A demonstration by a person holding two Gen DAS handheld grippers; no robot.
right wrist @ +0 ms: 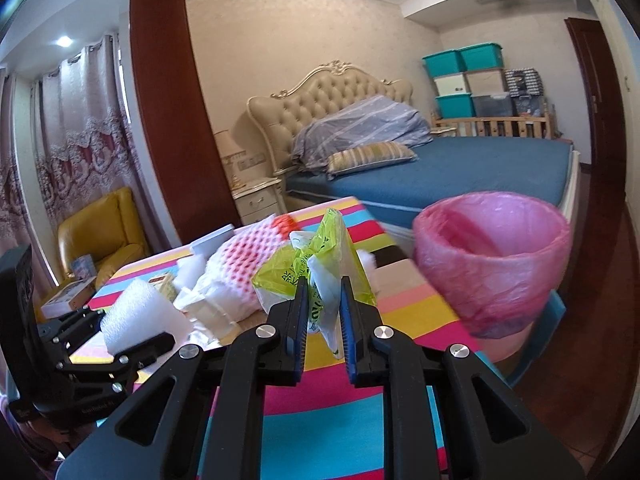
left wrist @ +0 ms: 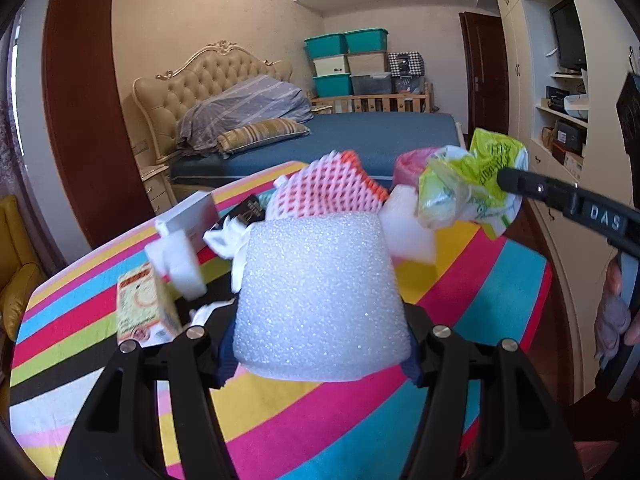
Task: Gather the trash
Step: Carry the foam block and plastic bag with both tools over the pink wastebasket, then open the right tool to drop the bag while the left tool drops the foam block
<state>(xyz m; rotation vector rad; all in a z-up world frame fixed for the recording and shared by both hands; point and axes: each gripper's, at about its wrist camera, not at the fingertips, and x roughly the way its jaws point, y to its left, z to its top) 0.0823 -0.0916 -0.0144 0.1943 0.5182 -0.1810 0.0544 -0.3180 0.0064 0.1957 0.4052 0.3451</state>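
Pink-lined round plastic bin [right wrist: 492,264] sits ahead and to the right of the right gripper [right wrist: 324,304], clenched on a crumpled yellow-green plastic bag [right wrist: 320,268], nearer than the left gripper [left wrist: 320,344] gripping a white foam block [left wrist: 320,300].

Bedroom with beige walls, tufted bed [right wrist: 400,160], yellow armchair [right wrist: 102,232], lace curtains [right wrist: 72,140], stacked teal bins [left wrist: 346,60].

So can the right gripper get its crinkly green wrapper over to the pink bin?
Probably yes. The right gripper is shut on the green wrapper, and the pink-lined bin sits open beside it with nothing between them.
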